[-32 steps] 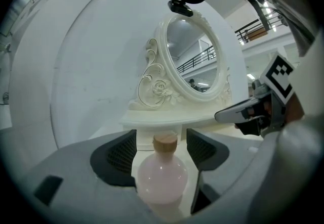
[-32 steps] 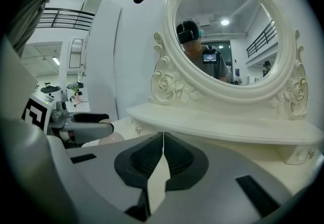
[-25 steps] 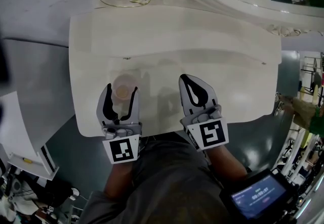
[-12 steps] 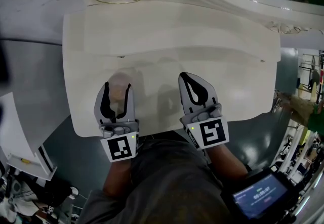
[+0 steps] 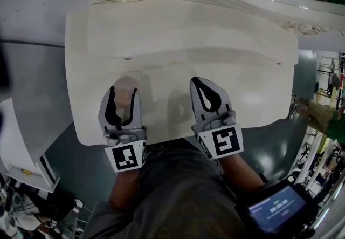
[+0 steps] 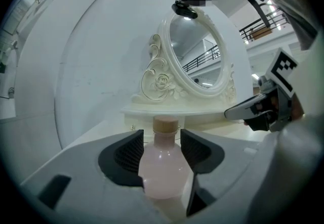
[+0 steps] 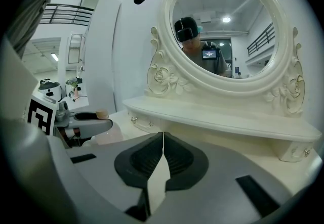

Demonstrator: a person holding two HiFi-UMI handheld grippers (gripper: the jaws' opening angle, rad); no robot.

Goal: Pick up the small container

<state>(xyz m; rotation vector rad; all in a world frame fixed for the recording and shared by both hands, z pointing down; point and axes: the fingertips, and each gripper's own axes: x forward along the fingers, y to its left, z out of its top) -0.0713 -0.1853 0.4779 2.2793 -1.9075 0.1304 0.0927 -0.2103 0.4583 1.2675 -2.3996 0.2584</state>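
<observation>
Evidently the small pink bottle (image 6: 161,167) is standing upright on the glossy cream table (image 5: 215,60), deep inside the left gripper (image 5: 123,89), whose jaws are closing on its round belly, the ribbed black pads seeming to be meeting it on both sides. It is looking like smooth translucent glass, so I am judging it light, stiff, fragile and slippery. The curved belly is likely tending to squirt out under a hard squeeze, so the widest part is offering the surest hold, not the narrow neck under the cork stopper (image 6: 165,125). The right gripper (image 7: 163,137) is hovering alongside, jaws together and empty.
</observation>
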